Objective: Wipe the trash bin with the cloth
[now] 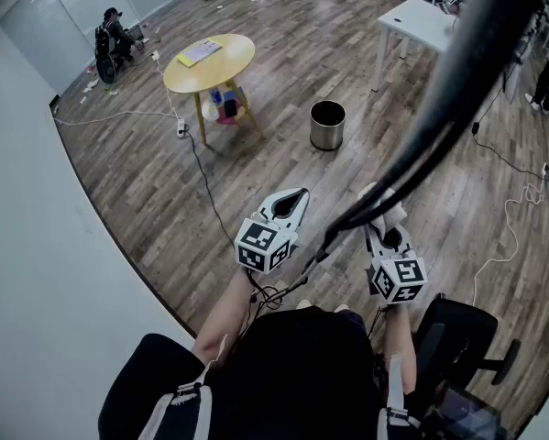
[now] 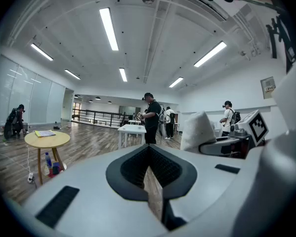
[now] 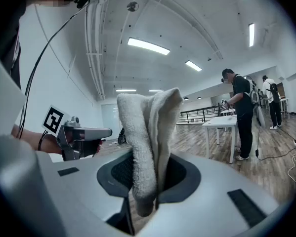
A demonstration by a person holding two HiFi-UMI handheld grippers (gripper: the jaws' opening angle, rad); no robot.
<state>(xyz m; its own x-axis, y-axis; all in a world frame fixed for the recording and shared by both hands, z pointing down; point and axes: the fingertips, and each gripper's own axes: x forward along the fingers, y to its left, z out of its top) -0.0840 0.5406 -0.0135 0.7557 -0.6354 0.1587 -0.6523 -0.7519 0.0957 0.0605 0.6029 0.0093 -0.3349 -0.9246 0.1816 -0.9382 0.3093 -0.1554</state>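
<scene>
The trash bin (image 1: 327,125), a shiny metal cylinder with a dark inside, stands on the wood floor well ahead of both grippers. My left gripper (image 1: 290,203) is held at chest height with its jaws shut and nothing between them; in the left gripper view its pads (image 2: 138,167) meet at the tip. The right gripper (image 1: 385,220) is shut on a white towelling cloth (image 3: 148,132), which sticks up in a folded bunch from the jaws. That cloth (image 2: 197,130) also shows in the left gripper view. Neither gripper view shows the bin.
A round yellow table (image 1: 210,62) with bottles beneath it stands left of the bin, a white table (image 1: 421,21) to the back right. Cables trail over the floor (image 1: 205,181). A black office chair (image 1: 462,333) is by my right side. People stand at the room's edges.
</scene>
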